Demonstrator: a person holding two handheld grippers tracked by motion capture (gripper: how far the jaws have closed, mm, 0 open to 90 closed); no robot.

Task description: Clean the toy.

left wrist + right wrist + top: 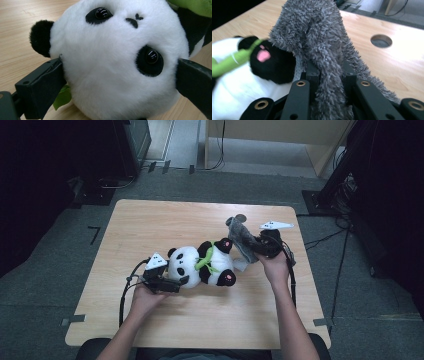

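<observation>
A black-and-white panda plush (200, 265) with a green scarf (207, 260) lies on its side in the middle of the wooden table (150, 220). My left gripper (176, 276) reaches in from the left. Its jaws stand wide on either side of the panda's white head (117, 45), with the fur brushing both pads (42, 82). My left gripper (120, 60) is open. My right gripper (260, 247) is shut on a shaggy grey plush (240, 237), lifted just right of the panda. The grey plush (317, 32) runs down between the closed jaws of my right gripper (329, 70), next to the panda's black foot (269, 60).
A round hole (381, 40) sits in the tabletop behind the grey plush. Grey floor surrounds the table, with cables and a black stand (345, 175) at the right and dark equipment (130, 145) at the back left. Bare wood stretches along the table's left and front.
</observation>
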